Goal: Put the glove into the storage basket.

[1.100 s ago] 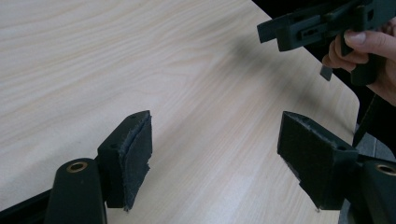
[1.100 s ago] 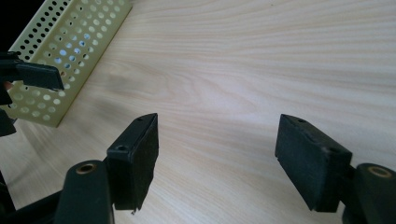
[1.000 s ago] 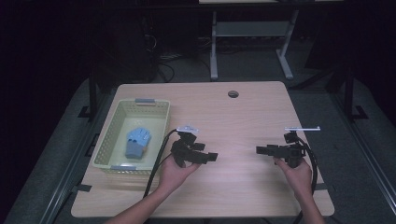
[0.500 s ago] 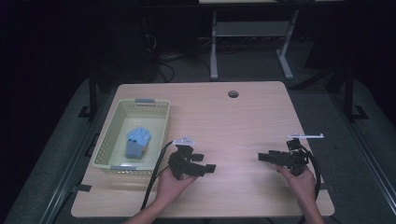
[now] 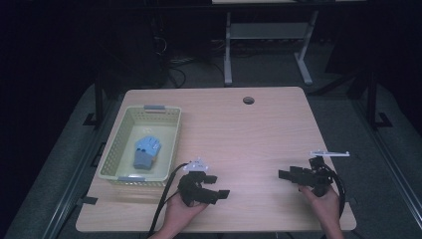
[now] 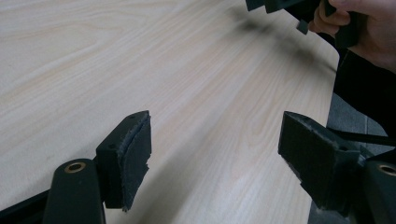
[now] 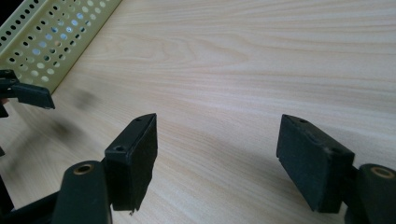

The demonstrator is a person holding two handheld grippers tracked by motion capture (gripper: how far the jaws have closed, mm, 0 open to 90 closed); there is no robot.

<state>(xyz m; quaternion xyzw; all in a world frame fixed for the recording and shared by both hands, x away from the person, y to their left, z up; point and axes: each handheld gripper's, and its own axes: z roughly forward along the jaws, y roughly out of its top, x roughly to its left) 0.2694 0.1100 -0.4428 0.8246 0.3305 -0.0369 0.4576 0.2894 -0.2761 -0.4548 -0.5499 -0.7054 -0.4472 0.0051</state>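
Blue glove [image 5: 147,151] lies lengthwise in the basket [image 5: 114,158], fingertips pointing away.

- Looks like a lab or recording studio, not a home: one pale wood surface [image 5: 239,129] lit up in a dark room
- Black cables [image 5: 171,67] on grey floor behind
- Metal stand legs [image 5: 228,55] at the back (bare, no decor)

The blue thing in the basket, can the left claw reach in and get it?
Probably yes. The blue thing lies loose in the open-topped basket, the left claw is open beside it, and nothing covers it. The claw must go over the wall.
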